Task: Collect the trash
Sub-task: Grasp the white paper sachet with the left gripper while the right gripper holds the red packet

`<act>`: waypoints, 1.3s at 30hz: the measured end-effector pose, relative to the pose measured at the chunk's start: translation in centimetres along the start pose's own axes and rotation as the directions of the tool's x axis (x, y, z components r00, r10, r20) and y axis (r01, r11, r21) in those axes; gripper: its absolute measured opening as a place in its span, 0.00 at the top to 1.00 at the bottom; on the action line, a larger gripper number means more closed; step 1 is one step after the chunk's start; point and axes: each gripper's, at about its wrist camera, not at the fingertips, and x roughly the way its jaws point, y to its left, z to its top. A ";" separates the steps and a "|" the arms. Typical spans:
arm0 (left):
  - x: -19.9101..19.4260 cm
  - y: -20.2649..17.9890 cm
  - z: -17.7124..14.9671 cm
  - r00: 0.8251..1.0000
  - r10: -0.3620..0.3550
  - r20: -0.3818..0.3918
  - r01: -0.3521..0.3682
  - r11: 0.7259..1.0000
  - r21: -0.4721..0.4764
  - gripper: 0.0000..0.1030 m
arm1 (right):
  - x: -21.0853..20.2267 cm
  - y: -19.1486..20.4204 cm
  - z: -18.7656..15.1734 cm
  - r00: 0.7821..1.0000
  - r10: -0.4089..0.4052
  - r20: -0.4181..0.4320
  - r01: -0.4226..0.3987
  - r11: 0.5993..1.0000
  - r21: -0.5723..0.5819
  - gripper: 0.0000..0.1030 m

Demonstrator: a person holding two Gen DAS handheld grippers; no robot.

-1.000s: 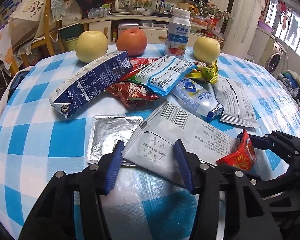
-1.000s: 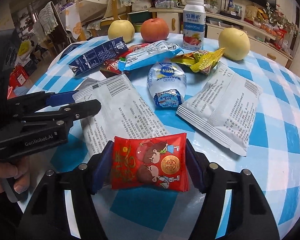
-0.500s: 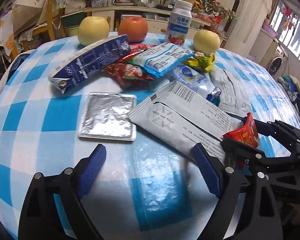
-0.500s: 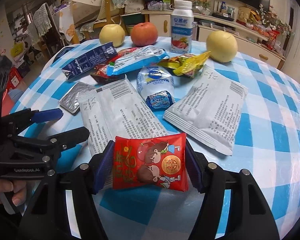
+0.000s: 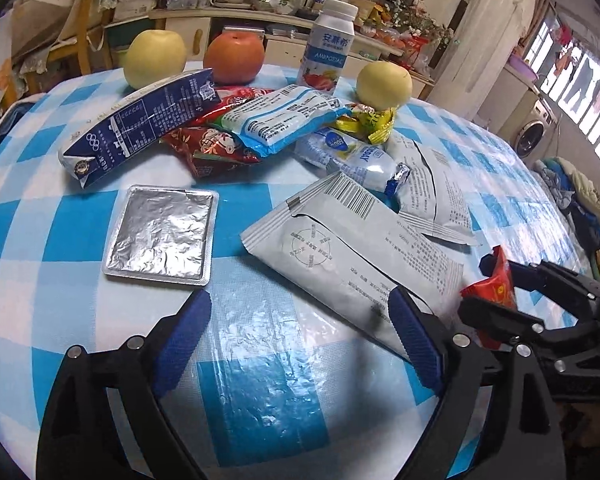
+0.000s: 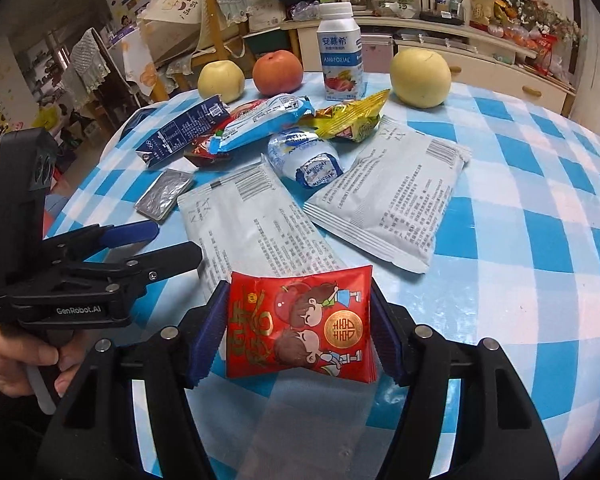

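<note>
My right gripper (image 6: 298, 330) is shut on a red candy packet (image 6: 300, 326) and holds it above the table's near edge; the packet also shows in the left wrist view (image 5: 494, 286). My left gripper (image 5: 300, 342) is open and empty, just above the near end of a grey printed pouch (image 5: 364, 256), which also shows in the right wrist view (image 6: 256, 232). More wrappers lie beyond: a silver foil square (image 5: 160, 238), a blue carton (image 5: 140, 124), a red wrapper (image 5: 212, 148), a light blue wrapper (image 5: 280, 118), a second grey pouch (image 6: 392, 212) and a yellow wrapper (image 6: 352, 120).
Two yellow apples (image 5: 155, 56) (image 6: 420, 72), a red apple (image 5: 234, 58) and a white yogurt bottle (image 5: 328, 54) stand at the far side of the blue checked tablecloth (image 5: 260, 392). A chair and shelves lie beyond the table.
My left gripper has opened wide and drawn back from the grey pouch toward the table's near edge. My right gripper has kept hold of the red packet and lifted back a little.
</note>
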 end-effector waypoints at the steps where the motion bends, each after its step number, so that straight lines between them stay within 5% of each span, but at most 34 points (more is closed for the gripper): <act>1: 0.1 -0.1 0.0 1.000 0.007 -0.001 -0.007 1.000 0.003 0.13 | -0.2 -0.2 0.0 1.000 -0.008 0.008 0.008 1.000 0.002 0.36; 17: 0.8 -2.4 0.2 0.993 -0.116 0.005 0.116 0.983 -0.144 0.05 | -0.1 -2.7 1.3 0.994 -0.094 0.050 0.092 0.995 0.049 0.36; 24: 1.2 -1.3 0.6 0.955 -0.294 0.044 0.296 0.927 -0.232 0.05 | 2.0 -2.5 1.5 0.993 -0.117 -0.014 0.117 0.993 0.026 0.36; 27: 1.7 -1.1 0.5 0.917 -0.395 0.056 0.395 0.880 -0.263 0.05 | 2.7 -1.9 1.2 0.988 -0.147 -0.035 0.147 0.989 -0.007 0.36; 34: 1.8 -1.8 0.8 0.902 -0.426 0.070 0.429 0.871 -0.239 0.05 | 3.0 -1.7 1.1 0.987 -0.153 -0.038 0.153 0.988 -0.009 0.36; 39: 2.5 -2.7 2.2 0.911 -0.406 0.075 0.413 0.890 -0.192 0.05 | 3.0 -1.8 1.0 0.991 -0.130 -0.040 0.131 0.991 0.000 0.36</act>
